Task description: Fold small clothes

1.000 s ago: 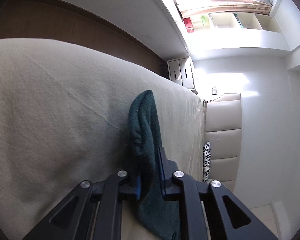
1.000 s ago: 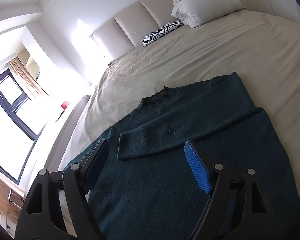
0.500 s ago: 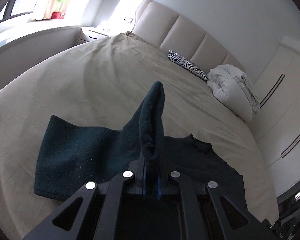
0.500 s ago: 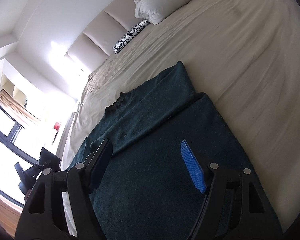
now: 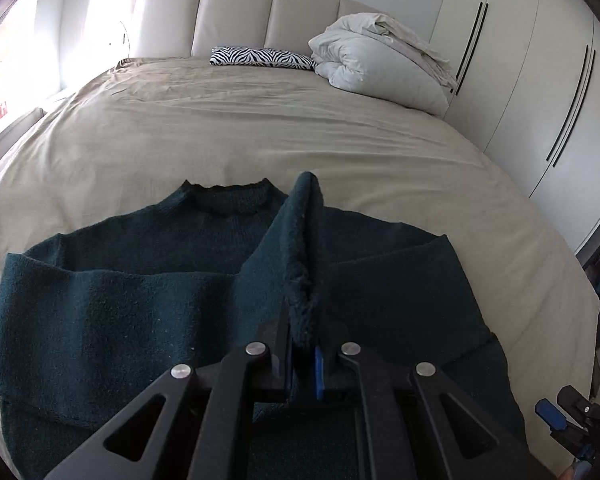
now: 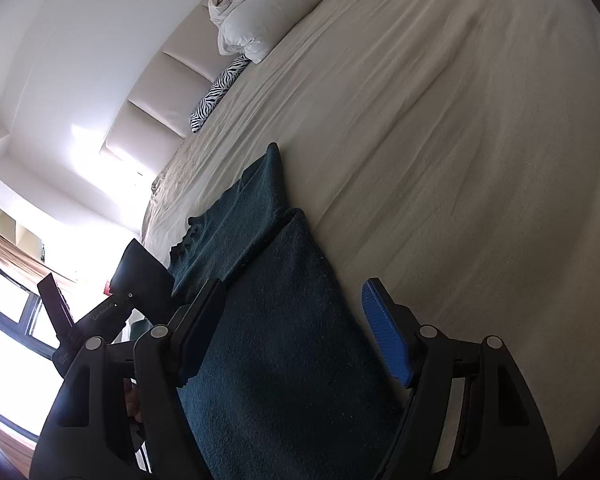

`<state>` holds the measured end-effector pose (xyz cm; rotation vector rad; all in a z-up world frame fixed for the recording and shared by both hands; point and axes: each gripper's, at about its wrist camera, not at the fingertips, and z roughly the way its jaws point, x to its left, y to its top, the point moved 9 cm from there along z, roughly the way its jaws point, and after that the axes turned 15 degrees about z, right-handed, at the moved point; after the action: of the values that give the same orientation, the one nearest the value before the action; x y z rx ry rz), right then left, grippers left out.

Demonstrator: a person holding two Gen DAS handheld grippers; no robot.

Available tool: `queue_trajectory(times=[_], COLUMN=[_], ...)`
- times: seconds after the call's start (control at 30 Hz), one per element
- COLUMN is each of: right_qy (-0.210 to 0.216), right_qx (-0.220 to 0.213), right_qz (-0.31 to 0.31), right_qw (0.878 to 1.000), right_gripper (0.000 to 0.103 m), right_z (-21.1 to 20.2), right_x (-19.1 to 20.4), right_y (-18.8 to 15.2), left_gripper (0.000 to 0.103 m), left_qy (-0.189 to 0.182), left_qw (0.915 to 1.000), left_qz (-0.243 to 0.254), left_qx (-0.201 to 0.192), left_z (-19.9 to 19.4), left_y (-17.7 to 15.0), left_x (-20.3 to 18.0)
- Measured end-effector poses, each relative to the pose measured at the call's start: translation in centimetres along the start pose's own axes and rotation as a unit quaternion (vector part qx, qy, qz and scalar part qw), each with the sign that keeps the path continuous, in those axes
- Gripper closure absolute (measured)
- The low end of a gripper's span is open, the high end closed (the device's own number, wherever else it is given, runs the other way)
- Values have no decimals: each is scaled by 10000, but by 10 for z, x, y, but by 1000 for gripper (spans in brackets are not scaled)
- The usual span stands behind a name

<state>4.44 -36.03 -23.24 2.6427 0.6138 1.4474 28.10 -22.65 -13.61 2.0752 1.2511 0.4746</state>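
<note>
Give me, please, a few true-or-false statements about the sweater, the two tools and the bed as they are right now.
1. The left tool is shut on a fold of the dark green sweater. True.
2. The right tool is clamped on the sweater. False: its jaws stand wide open above the sweater's edge, gripping nothing.
3. The sweater lies on a beige bed. True.
4. The zebra-print pillow lies on top of the sweater. False: it sits at the headboard, well apart from it.
5. A white duvet is bundled beside the zebra-print pillow. True.

fuzzy knit sweater point(image 5: 140, 304) (matt), smooth bedsheet point(image 5: 260, 128)
</note>
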Motion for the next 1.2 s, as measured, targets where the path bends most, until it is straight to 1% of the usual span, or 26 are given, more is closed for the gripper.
queue_trajectory(times=[0.07, 0.1, 0.13, 0.17, 0.2, 0.23, 0.33, 0.4, 0.47, 0.57, 0.63, 0.67, 0.7, 0.73, 0.8, 0.87, 0.9, 0.93, 0.97, 1.03, 1.07, 1.1, 1.13, 1.17, 1.2], right_qy=[-2, -15, -22, -28, -45, -59, -59, -33, -57, -155, -317, -308, -314, -391, -619, -917, -1060, -1147, -1193, -1230, -1231, -1249, -1273, -1265, -1240], right_qx=[-22, -28, -28, -25, -23, -16, 59, 137, 300, 677, 785, 905, 1045, 1111, 1195, 1335, 1414, 1539, 1570, 1483, 1488, 1494, 1504, 1528, 1541], right_qz=[-2, -7, -13, -30, -53, -84, -240, -496, -842, -1274, -1506, -1626, -1725, -1785, -1957, -2056, -2044, -2014, -2013, -2186, -2271, -2319, -2355, -2384, -2387], right_qw=[10000, 10000, 10000, 10000, 10000, 9999, 9997, 9987, 9960, 9894, 9850, 9821, 9790, 9769, 9714, 9651, 9628, 9605, 9595, 9566, 9545, 9530, 9517, 9507, 9507], right_gripper=[33, 33, 33, 33, 33, 33, 33, 33, 33, 33, 33, 33, 33, 33, 33, 33, 33, 33, 33, 38, 43, 54, 60, 72, 74], right_z=[0, 1, 2, 3, 5, 5, 13, 23, 39, 76, 102, 115, 129, 142, 169, 198, 210, 221, 228, 232, 234, 235, 235, 237, 237], right_x=[-2, -2, -2, -1, -1, 1, 18, 42, 70, 108, 130, 142, 151, 158, 169, 170, 166, 160, 156, 156, 157, 156, 155, 153, 154], right_y=[3, 3, 4, 5, 6, 6, 4, -1, -9, -25, -34, -40, -46, -50, -57, -59, -60, -62, -62, -62, -63, -64, -64, -64, -64], left_gripper=[86, 76, 70, 66, 55, 46, 39, 36, 30, 29, 30, 30, 32, 36, 38, 38, 38, 38, 38, 38, 38, 38, 38, 38, 39], left_qy=[-120, -210, -287, -313, -280, -229, -195, -146, -141, -165, -8, 75, 155, 230, 403, 644, 709, 737, 736, 633, 585, 504, 405, 309, 275], left_qw=[9998, 9993, 9988, 9988, 9990, 9993, 9992, 9990, 9982, 9965, 9958, 9947, 9930, 9906, 9848, 9792, 9777, 9767, 9764, 9775, 9774, 9773, 9773, 9778, 9789], left_qz=[-76, -146, -223, -263, -245, -226, -338, -407, -530, -753, -853, -962, -1121, -1301, -1655, -1899, -1953, -2004, -2026, -2011, -2031, -2053, -2067, -2044, -1973], left_qx=[160, 265, 317, 280, 229, 186, -33, -118, -232, -326, -346, -344, -336, -342, -339, -314, -294, -233, -149, 26, 81, 140, 227, 347, 458], left_z=[13, 17, 18, 15, 10, 3, -24, -42, -59, -80, -91, -95, -98, -102, -107, -110, -109, -106, -100, -84, -76, -66, -56, -45, -36], left_y=[-11, -15, -19, -21, -23, -23, -27, -34, -44, -62, -75, -82, -88, -94, -103, -108, -109, -109, -107, -102, -99, -96, -93, -91, -90], left_x=[-10, -13, -15, -13, -11, -6, 12, 31, 50, 78, 104, 121, 140, 160, 200, 238, 254, 267, 278, 293, 298, 302, 303, 303, 301])
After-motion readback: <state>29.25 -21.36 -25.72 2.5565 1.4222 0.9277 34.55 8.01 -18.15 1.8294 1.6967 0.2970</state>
